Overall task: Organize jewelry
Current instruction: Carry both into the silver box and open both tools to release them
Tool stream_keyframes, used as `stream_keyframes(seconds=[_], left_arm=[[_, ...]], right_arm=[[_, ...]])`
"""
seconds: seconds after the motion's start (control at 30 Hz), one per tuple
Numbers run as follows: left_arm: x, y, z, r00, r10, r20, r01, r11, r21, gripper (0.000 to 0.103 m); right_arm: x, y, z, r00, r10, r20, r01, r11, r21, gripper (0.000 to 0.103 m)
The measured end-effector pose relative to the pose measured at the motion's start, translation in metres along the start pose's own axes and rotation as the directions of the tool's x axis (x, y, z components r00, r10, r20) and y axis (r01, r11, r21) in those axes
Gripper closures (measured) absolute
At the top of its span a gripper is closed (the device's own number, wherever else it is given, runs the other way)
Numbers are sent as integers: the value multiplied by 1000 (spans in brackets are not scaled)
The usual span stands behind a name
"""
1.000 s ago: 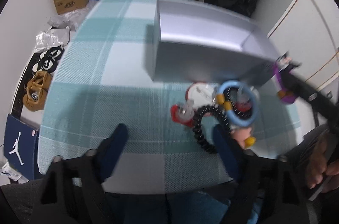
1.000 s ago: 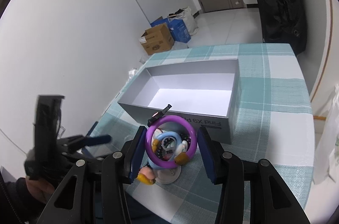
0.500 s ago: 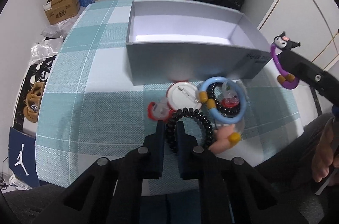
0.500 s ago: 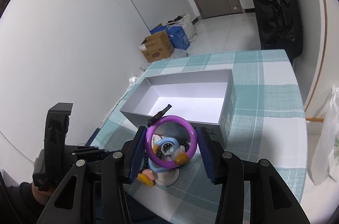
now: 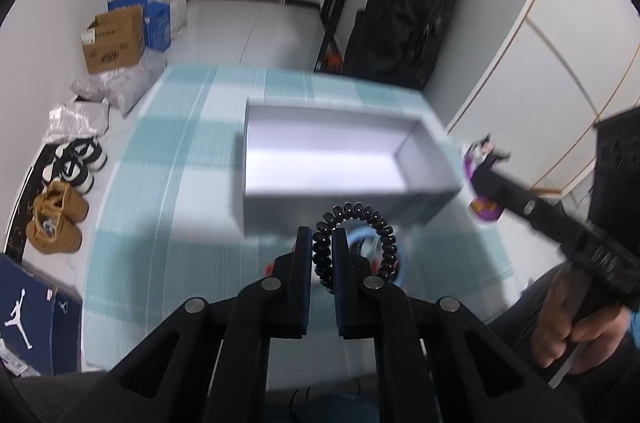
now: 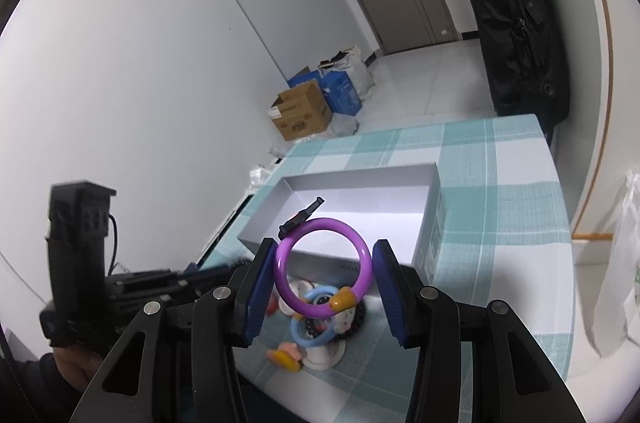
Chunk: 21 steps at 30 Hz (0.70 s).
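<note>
a black coil band (image 5: 352, 243) is pinched tight between the pads of the left gripper (image 5: 322, 243) and is held up off the cloth (image 5: 160, 183), just in front of the open box (image 5: 344, 159). a purple ring (image 6: 324, 267) is squeezed between the blue pads of the right gripper (image 6: 325, 273), near the box's front wall. a blue ring (image 6: 316, 323) and other small bits are left in a pile on the cloth below.

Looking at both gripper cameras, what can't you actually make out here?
- Left wrist view: the table pile sits behind the left gripper and its black coil band; motion blur smears it.
- Right wrist view: the purple ring and right gripper cover part of the pile.
- Box print: too small.
</note>
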State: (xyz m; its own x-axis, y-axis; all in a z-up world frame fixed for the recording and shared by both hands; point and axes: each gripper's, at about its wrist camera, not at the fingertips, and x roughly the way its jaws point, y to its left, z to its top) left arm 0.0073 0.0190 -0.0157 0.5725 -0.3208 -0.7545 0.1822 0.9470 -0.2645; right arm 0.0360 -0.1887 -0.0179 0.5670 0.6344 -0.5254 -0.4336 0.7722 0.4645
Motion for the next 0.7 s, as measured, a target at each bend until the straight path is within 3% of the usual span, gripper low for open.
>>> stream_keyframes(seconds=[0.17,0.43,0.7], left_arm=[[0,1,23,997,23,70,-25,1000,16,98],[21,5,43,999,14,30,-15,1000,17,98],[42,9,56,1000,-1,-7,1,1000,3,98]], right_arm=[[11,-3,12,1000,12,14,-12,1000,6,56],[30,-7,30,1000,26,17,-27,999,25,56],[60,-19,36,999,17,-42,-13,997,78,56]])
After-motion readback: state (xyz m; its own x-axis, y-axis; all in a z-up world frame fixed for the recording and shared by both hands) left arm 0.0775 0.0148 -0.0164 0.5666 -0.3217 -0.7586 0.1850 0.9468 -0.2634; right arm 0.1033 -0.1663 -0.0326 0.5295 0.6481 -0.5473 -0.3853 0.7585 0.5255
